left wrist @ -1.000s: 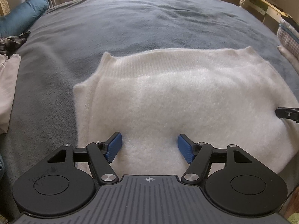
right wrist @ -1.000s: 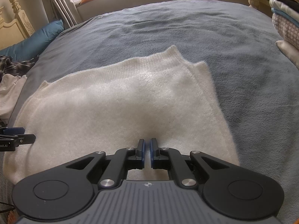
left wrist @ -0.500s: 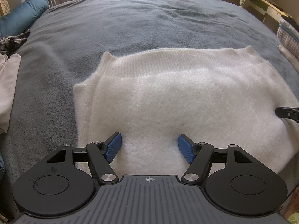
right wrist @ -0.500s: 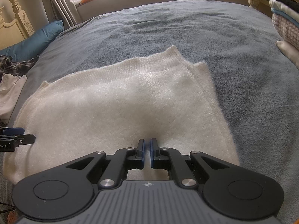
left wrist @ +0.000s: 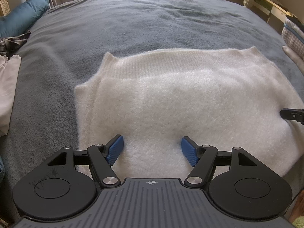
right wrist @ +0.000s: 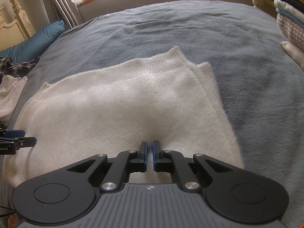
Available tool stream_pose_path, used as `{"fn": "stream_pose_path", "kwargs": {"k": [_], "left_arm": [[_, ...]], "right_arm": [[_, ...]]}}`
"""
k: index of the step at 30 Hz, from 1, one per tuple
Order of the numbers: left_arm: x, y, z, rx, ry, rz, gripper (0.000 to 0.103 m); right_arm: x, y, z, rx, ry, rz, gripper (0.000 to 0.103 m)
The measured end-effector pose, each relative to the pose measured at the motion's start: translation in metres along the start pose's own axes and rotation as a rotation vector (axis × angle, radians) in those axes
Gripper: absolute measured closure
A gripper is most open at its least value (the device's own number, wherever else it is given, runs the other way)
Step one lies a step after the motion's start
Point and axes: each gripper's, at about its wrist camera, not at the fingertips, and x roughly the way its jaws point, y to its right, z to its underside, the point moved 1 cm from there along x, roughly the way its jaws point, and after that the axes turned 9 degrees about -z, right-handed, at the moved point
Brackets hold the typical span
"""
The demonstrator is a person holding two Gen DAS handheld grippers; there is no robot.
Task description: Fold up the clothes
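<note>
**Soft white sweater, partly folded, waiting for the next fold**

Your white sweater [left wrist: 180,102] lies flat on the grey blanket [left wrist: 152,22], sleeves apparently tucked in, the ribbed band along its far edge. Your left gripper [left wrist: 152,149] sits over the near edge with its jaws spread wide and nothing between the blue pads [left wrist: 115,150]. Your right gripper [right wrist: 150,155] is nearly closed over the near edge further right; the fabric dimples just in front of its tips, so it seems to pinch the knit, though the contact itself is hidden.

Expect this sweater to be light, fluffy and very limp. It will sag and stretch wherever it is unsupported, and the fuzzy pile may slide under the pads. Take a deep bite through all layers at the near edge, one gripper towards each corner, so the fold lifts evenly. A shallow grab probably catches only the top layer.

A stack of folded clothes [right wrist: 290,26] sits on the right, with loose garments [right wrist: 11,93] on the left.
</note>
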Motion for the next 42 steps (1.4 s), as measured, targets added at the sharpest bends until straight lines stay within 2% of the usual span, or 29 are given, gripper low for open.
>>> {"fn": "stream_pose_path", "kwargs": {"k": [17,20,25,29,32,33,34,38,42], "left_arm": [[-0.001,0.0,0.001,0.008,0.012,-0.003,0.033],[-0.007,0.001,0.001,0.01,0.036,-0.024,0.034],[-0.02,0.004,-0.007,0.038,0.129,-0.052,0.034],[-0.012,-0.001,-0.017,0.015,0.156,-0.068,0.034],[0.009,-0.013,-0.02,-0.028,0.114,-0.104,0.034],[0.015,-0.019,-0.019,-0.054,0.091,-0.095,0.034],[0.017,-0.024,-0.019,-0.081,0.089,-0.073,0.034],[0.015,-0.024,-0.019,-0.086,0.093,-0.069,0.034],[0.015,-0.024,-0.019,-0.089,0.096,-0.071,0.034]], "right_arm": [[0.0,0.001,0.0,-0.002,-0.002,0.0,0.098],[0.0,0.001,-0.001,0.0,-0.003,-0.001,0.098],[0.0,0.002,-0.002,-0.002,-0.006,-0.003,0.098],[0.0,0.002,-0.002,-0.003,-0.008,-0.007,0.098],[-0.001,0.002,-0.001,-0.003,-0.007,-0.01,0.098],[-0.001,0.002,-0.001,-0.005,-0.007,-0.01,0.098],[-0.002,0.001,-0.001,-0.009,-0.011,-0.009,0.098],[-0.004,-0.004,-0.008,-0.049,-0.036,0.008,0.098],[-0.006,-0.004,-0.021,-0.068,-0.003,0.046,0.098]]}}
